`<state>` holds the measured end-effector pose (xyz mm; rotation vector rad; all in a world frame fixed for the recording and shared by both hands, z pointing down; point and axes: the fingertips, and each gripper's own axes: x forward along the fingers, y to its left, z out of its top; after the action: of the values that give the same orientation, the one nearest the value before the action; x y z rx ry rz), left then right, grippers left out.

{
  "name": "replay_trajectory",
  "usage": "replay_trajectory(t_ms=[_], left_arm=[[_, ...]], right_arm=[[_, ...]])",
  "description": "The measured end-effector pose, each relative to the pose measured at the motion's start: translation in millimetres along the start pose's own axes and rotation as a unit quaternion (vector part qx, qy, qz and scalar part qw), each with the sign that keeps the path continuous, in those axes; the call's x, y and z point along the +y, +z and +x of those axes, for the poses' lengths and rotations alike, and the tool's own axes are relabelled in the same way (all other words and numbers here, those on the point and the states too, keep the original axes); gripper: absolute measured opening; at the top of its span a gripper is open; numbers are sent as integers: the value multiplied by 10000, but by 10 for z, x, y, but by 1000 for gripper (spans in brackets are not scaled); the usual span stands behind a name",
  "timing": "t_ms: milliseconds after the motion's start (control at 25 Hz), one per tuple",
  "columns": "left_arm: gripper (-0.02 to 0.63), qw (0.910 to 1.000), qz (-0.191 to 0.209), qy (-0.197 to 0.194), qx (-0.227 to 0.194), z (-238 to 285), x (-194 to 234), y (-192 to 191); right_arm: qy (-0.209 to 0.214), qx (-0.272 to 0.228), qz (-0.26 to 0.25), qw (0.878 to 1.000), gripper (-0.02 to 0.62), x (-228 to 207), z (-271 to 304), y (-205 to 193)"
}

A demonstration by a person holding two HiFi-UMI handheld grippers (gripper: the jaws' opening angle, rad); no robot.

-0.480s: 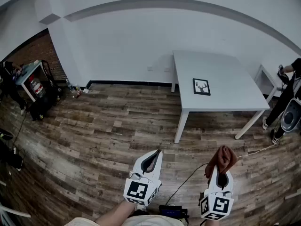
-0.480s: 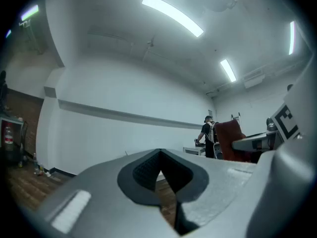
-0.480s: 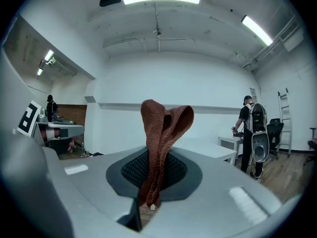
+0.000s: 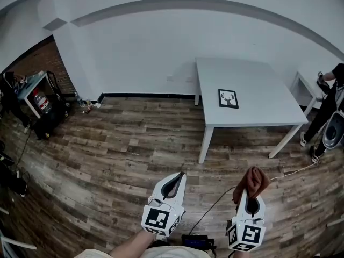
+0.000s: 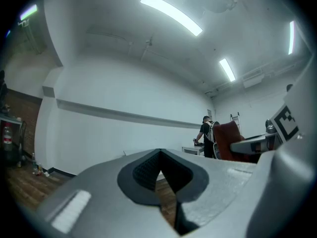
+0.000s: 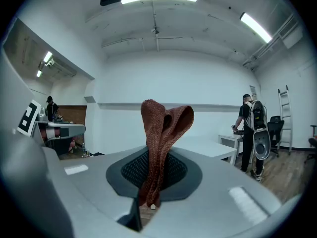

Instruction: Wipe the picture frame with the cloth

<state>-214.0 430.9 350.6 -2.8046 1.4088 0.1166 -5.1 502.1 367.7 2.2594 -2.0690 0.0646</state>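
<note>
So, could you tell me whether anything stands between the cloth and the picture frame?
Nothing visible does. Only bare wooden floor lies between the cloth, held in the right tongs, and the white table where the picture frame lies flat.

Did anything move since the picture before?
Hardly anything. The table and frame sit a touch further left in the head view, which is likely the camera turning, not them. The right gripper stays shut on the cloth, the left gripper stays shut and empty, and the frame still lies on the table.
</note>
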Motion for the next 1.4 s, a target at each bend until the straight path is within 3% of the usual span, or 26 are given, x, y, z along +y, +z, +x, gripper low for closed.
replay_trajectory(t_ms=[480, 960, 1400], left_arm=[[0, 10000, 50, -40, 61, 318, -398, -58], [0, 9998, 91, 159, 88, 642, -846, -82], [0, 10000, -35, -5, 46, 1100, -719, -177]], right_arm=[[-16, 2, 217, 9998, 60, -491, 61, -83], [232, 53, 255, 9994, 61, -1077, 193, -183], [172, 152, 102, 9997, 61, -1097, 590, -213]])
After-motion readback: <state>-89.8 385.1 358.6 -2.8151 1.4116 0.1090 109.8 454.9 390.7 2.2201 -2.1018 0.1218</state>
